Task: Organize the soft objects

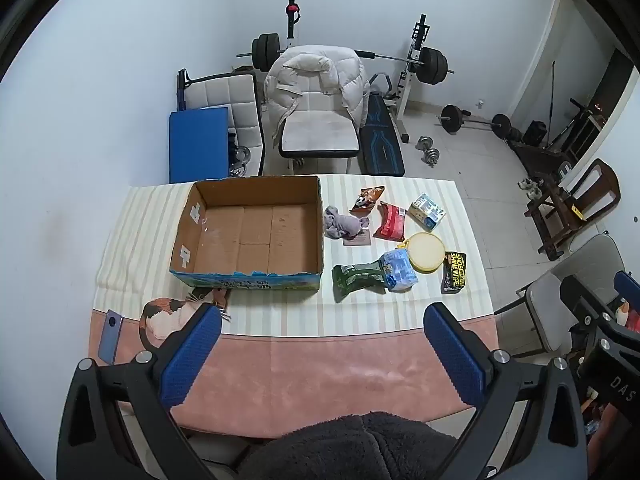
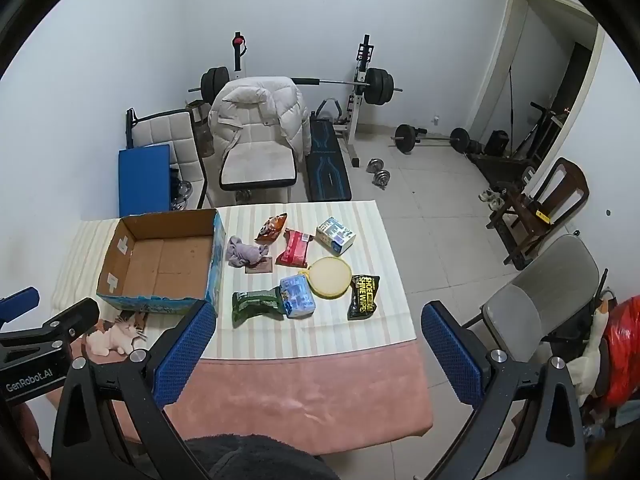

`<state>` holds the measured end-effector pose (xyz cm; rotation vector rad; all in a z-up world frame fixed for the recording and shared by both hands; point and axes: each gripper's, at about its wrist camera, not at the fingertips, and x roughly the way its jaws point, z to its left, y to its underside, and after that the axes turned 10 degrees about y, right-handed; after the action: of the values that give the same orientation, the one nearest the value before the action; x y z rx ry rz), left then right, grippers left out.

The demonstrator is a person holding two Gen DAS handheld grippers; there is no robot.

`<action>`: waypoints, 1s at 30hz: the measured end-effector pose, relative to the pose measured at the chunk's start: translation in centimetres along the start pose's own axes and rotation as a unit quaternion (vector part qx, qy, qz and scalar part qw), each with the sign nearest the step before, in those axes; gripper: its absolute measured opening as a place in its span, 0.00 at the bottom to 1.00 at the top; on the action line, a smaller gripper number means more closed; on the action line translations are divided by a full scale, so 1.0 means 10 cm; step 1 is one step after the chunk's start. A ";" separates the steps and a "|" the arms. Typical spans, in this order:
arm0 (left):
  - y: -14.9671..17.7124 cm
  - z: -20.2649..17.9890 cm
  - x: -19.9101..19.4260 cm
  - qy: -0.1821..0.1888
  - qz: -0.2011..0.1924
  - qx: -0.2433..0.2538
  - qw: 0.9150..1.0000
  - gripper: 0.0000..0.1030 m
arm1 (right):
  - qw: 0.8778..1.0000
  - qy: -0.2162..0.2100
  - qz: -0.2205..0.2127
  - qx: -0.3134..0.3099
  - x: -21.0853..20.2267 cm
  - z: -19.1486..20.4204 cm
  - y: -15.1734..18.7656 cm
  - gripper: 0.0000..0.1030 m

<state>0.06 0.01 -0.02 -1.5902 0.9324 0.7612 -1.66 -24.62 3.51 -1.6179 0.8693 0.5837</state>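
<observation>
Two wrist cameras set high and back, each facing forward past its own claw, both sharing the counter ahead.

On the striped cloth before me, a black packet at the right end of the near row reads "SHOE CLEAN SHINE WIPES" in yellow letters. At the left edge of my right-hand view, the black body of my left tongs carries the white mark "GenRobot.AI". At the right edge of my left-hand view, my right tongs show the letters "DAS". Print on the other packets and on the box's side is too small to read.
</observation>
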 end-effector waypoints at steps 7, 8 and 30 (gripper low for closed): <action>0.00 0.00 0.00 -0.004 -0.009 0.003 1.000 1.00 | 1.000 -0.007 0.000 0.002 -0.01 0.00 -0.01 1.00; -0.03 -0.01 0.00 -0.003 -0.010 0.003 1.000 1.00 | 1.000 -0.007 -0.001 0.000 -0.01 0.00 -0.01 1.00; -0.17 -0.08 -0.19 0.001 -0.024 0.009 1.000 1.00 | 1.000 -0.006 -0.007 0.005 -0.09 0.02 -0.03 1.00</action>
<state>0.60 -0.27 2.58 -1.5916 0.8986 0.7156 -1.97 -24.17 4.30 -1.6096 0.8508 0.5774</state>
